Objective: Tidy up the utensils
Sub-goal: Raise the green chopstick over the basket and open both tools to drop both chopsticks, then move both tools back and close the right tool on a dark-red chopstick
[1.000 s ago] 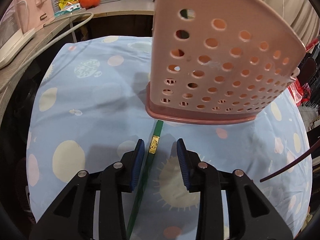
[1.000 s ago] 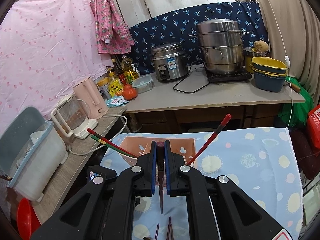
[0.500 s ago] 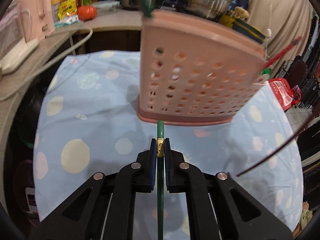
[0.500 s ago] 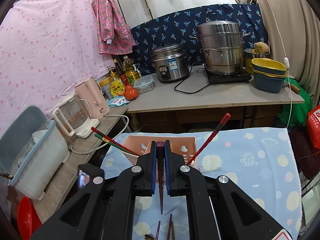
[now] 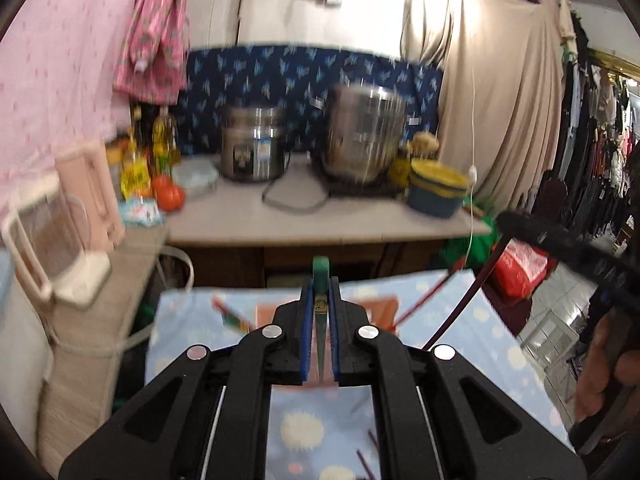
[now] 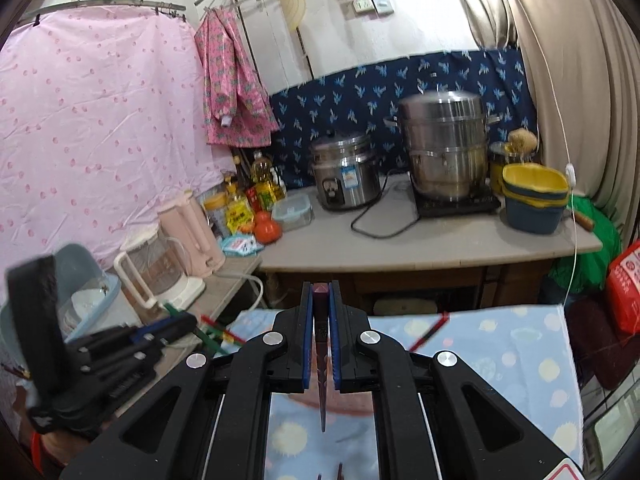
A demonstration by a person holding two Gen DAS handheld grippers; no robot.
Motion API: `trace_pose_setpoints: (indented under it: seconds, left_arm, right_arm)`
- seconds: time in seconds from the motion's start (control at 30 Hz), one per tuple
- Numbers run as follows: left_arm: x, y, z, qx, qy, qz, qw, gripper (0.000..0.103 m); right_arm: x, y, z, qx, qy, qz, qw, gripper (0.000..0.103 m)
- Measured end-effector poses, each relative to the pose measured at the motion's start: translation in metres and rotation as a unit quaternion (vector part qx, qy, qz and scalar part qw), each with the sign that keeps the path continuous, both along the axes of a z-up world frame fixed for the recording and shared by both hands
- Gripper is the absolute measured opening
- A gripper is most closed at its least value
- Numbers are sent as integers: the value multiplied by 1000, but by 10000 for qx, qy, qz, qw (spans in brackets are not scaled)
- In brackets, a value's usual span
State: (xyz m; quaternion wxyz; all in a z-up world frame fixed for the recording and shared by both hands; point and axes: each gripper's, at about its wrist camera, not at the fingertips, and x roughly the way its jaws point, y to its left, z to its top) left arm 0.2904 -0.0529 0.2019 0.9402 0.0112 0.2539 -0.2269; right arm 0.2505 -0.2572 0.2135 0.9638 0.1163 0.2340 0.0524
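My left gripper (image 5: 320, 292) is shut on a green chopstick (image 5: 321, 276), held up above the table. My right gripper (image 6: 321, 294) is shut on a dark red chopstick (image 6: 321, 344) that points down. The pink perforated utensil basket (image 5: 384, 308) stands on the blue dotted cloth (image 5: 492, 344) just beyond the left gripper, mostly hidden by it. Red and green chopsticks (image 5: 432, 292) lean out of the basket. In the right wrist view the left gripper (image 6: 100, 352) shows at the lower left. Loose dark chopsticks (image 5: 366, 460) lie on the cloth.
A counter (image 6: 420, 244) behind the table holds a rice cooker (image 6: 346, 170), a steel steamer pot (image 6: 444, 148) and stacked bowls (image 6: 534, 196). A side shelf at left holds a pink kettle (image 6: 192, 232), a glass jug (image 6: 156, 268) and oil bottles (image 6: 264, 184).
My left gripper closed on the green chopstick on the cloth and lifted it up, so its view now faces the counter. My right gripper rose slightly, still holding its chopstick.
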Motion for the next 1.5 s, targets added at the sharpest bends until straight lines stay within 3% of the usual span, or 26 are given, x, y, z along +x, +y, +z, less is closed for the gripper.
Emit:
trace_pose_setpoints:
  seconds: [0.2, 0.37, 0.47, 0.67, 0.77, 0.8, 0.87, 0.9, 1.27, 1.5]
  left_arm:
    - [19, -12, 64, -138, -687, 144, 9974, 7]
    - [43, -16, 81, -252, -841, 292, 9957, 7]
    - [54, -16, 73, -250, -741, 346, 9963, 7]
    - [73, -20, 27, -127, -371, 443, 9982, 7]
    - [79, -21, 5, -57, -228, 482, 9986, 9]
    - [78, -18, 0, -87, -243, 559, 9981, 13]
    - [75, -14, -5, -104, -241, 715, 9971, 58]
    - [70, -11, -5, -169, -292, 826, 9960, 63]
    - [13, 16, -5, -93, -203, 927, 9954, 64]
    - [-40, 32, -37, 48, 211, 901, 9957, 69]
  right_arm:
    - [31, 1, 31, 4, -285, -58, 9996, 7]
    - [61, 5, 31, 25, -261, -88, 9996, 7]
    - [72, 9, 16, -4, -107, -48, 9999, 7]
    - [89, 17, -20, -54, 301, 73, 9995, 8]
    - [86, 16, -28, -72, 332, -12, 9994, 18]
    - [84, 14, -30, -53, 339, -23, 9994, 23]
    - [78, 12, -30, -31, 306, -91, 9995, 36]
    - [74, 10, -30, -36, 285, -115, 9995, 36]
    - [16, -3, -17, 61, 211, -191, 9996, 37]
    - [-51, -8, -45, -67, 562, -306, 9979, 37]
